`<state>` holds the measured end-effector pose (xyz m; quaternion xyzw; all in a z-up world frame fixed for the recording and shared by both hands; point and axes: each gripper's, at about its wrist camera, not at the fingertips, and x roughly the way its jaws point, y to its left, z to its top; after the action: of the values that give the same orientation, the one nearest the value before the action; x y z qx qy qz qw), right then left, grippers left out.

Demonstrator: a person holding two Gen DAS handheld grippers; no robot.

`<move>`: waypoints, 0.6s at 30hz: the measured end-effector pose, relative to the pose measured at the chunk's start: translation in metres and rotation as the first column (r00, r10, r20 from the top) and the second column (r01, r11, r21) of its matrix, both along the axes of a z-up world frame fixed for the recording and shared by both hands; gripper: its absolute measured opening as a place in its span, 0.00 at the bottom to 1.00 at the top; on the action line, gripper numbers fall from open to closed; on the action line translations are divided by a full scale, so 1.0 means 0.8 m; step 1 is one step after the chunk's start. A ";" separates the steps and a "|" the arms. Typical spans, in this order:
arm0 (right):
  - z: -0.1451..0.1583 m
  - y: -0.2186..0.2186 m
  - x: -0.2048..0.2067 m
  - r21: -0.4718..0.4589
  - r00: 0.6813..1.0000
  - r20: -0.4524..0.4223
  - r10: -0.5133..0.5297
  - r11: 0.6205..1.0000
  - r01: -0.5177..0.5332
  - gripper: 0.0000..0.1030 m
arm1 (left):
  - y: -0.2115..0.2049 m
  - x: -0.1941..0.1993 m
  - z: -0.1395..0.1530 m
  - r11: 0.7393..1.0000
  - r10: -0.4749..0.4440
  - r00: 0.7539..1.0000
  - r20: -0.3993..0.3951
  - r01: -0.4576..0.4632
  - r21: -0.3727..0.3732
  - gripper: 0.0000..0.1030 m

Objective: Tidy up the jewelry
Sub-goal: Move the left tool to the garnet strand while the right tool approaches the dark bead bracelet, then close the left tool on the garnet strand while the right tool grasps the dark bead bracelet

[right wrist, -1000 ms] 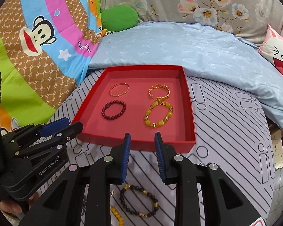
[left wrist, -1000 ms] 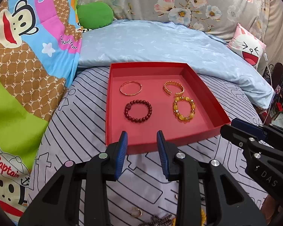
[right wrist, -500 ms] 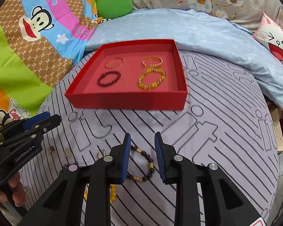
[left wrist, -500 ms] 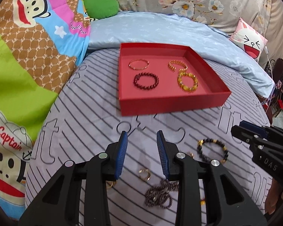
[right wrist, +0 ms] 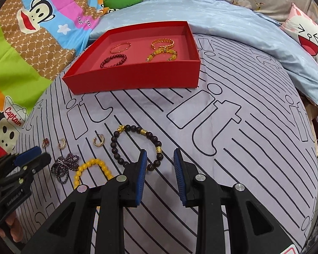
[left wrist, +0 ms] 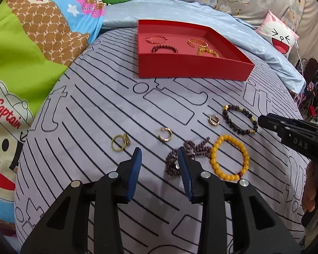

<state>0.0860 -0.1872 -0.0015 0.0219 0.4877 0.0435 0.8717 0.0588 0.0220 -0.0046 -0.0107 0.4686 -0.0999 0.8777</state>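
The left gripper (left wrist: 159, 158) hangs over the striped bedsheet (left wrist: 108, 97) with its jaws opening and nothing between them. A tangled purple bead chain (left wrist: 180, 158) lies just at its right fingertip, at about 3 o'clock. At 10 o'clock from the tips sits a gold ring (left wrist: 120, 142), and at 12 o'clock a gold hoop earring (left wrist: 165, 134). A yellow bead bracelet (left wrist: 230, 157) lies just right of the chain, with a second hoop earring (left wrist: 214, 120) and a dark bead bracelet (left wrist: 239, 118) beyond it at 2 o'clock.

The right gripper (right wrist: 160, 158) stands partly open and holds nothing. The dark bead bracelet (right wrist: 135, 147) lies at its left fingertip, at 10 o'clock, its near edge hidden behind that finger; whether they touch cannot be told.

The red tray (right wrist: 137, 78) rests well apart at 12 o'clock from both grippers, with open sheet between. Inside lie four bracelets: a thin gold bangle (right wrist: 120, 47), a gold chain bracelet (right wrist: 162, 42), a dark red bead bracelet (right wrist: 113, 60) and an amber bead bracelet (right wrist: 162, 54). A pale blue quilt (right wrist: 222, 19) lies behind the tray.
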 end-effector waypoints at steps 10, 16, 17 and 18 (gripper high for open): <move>-0.011 0.011 0.012 -0.002 1.000 -0.007 0.012 1.000 -0.012 0.25 | -0.001 -0.010 -0.009 1.000 -0.005 1.000 -0.027 0.005 -0.017 0.38; -0.022 0.014 0.017 -0.019 1.000 -0.015 0.016 1.000 -0.016 0.25 | -0.011 -0.010 -0.011 0.999 -0.029 0.999 -0.028 0.029 -0.016 0.42; -0.022 0.015 0.016 -0.024 1.000 -0.010 0.019 1.000 -0.019 0.25 | -0.012 -0.010 -0.012 0.999 -0.032 0.999 -0.032 0.032 -0.015 0.42; -0.022 0.016 0.016 -0.030 1.000 -0.009 0.020 0.999 -0.021 0.25 | -0.014 -0.009 -0.015 0.999 -0.036 0.999 -0.037 0.036 -0.015 0.42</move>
<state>0.0988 -0.1748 -0.0191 0.0042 0.4921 0.0451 0.8694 0.0515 0.0106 -0.0164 -0.0103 0.4845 -0.1187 0.8667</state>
